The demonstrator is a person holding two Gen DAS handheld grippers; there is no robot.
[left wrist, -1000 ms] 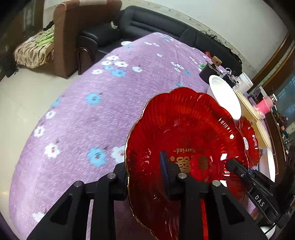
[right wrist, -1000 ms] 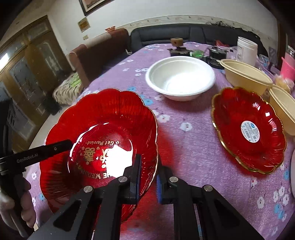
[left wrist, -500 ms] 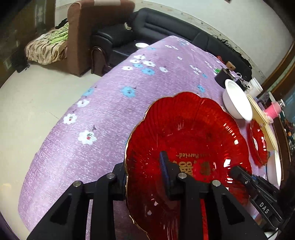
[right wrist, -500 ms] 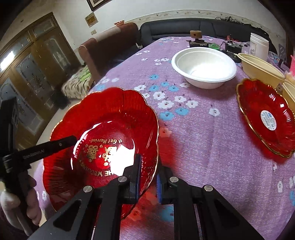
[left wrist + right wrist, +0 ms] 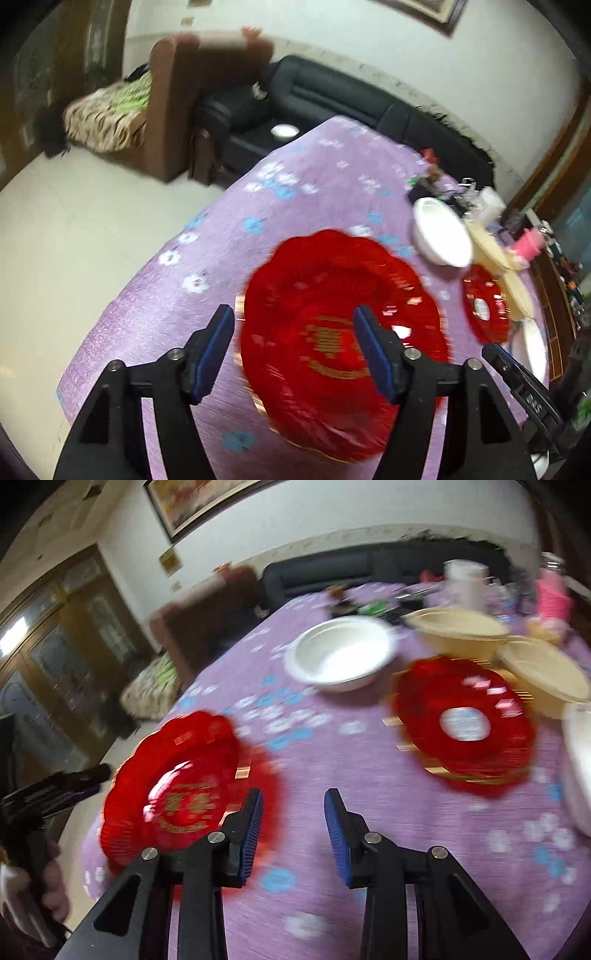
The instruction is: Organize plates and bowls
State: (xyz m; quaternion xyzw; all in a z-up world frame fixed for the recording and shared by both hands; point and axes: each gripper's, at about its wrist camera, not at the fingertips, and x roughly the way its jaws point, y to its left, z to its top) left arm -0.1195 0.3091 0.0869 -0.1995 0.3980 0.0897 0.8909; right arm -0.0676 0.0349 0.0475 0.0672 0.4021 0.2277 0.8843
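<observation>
A red scalloped plate with gold lettering (image 5: pixel 332 332) lies on the purple flowered tablecloth (image 5: pixel 295 192) near the table's near-left edge; it also shows in the right wrist view (image 5: pixel 177 790). My left gripper (image 5: pixel 295 347) is open, its jaws either side of the plate's left rim. My right gripper (image 5: pixel 293 830) is open, just right of that plate. A second red plate (image 5: pixel 461 723) with a white sticker lies to the right. A white bowl (image 5: pixel 340 653) and two cream bowls (image 5: pixel 458 631) stand behind it.
A white jar (image 5: pixel 465 583), a pink container (image 5: pixel 550 594) and small clutter stand at the table's far side. Another white dish (image 5: pixel 580 768) sits at the right edge. A black sofa (image 5: pixel 332 99) and a brown armchair (image 5: pixel 166 110) stand beyond the table.
Both grippers have let go of the lettered red plate and opened. The plate now lies on the cloth. Both views have pulled back and are blurred by motion.
</observation>
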